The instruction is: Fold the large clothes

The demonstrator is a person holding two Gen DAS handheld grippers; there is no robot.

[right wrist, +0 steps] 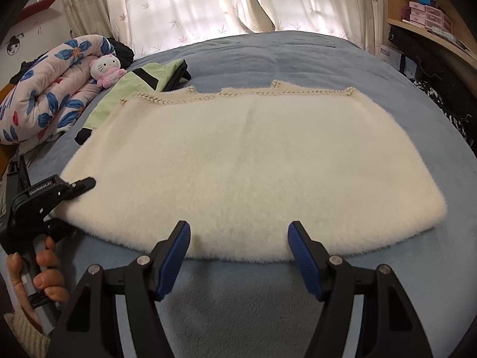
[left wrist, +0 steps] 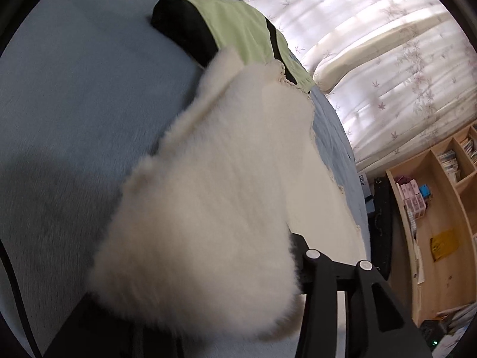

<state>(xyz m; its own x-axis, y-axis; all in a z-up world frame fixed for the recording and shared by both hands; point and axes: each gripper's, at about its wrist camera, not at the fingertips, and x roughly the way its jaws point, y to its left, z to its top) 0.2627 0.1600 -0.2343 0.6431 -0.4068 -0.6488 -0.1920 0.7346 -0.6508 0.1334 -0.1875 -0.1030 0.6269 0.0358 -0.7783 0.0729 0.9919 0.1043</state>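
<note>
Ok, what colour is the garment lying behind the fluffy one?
Light green with black panels, clearest in the left wrist view.

Soft daylight through pale curtains [right wrist: 190, 3], gentle shadows on the bed [right wrist: 268, 307], motion blur in left view, fisheye-curved dark edges

The left wrist view sits tight against the fluffy white garment [left wrist: 208, 208], looking along the bed [left wrist: 74, 104]. The right wrist view looks down from the near edge toward the curtains [right wrist: 193, 3]. Both share the garment.

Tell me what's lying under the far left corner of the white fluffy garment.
A green and black garment sticks out from beneath the white fluffy garment's corner, on the blue bedcover. How far it extends underneath is hidden.
</note>
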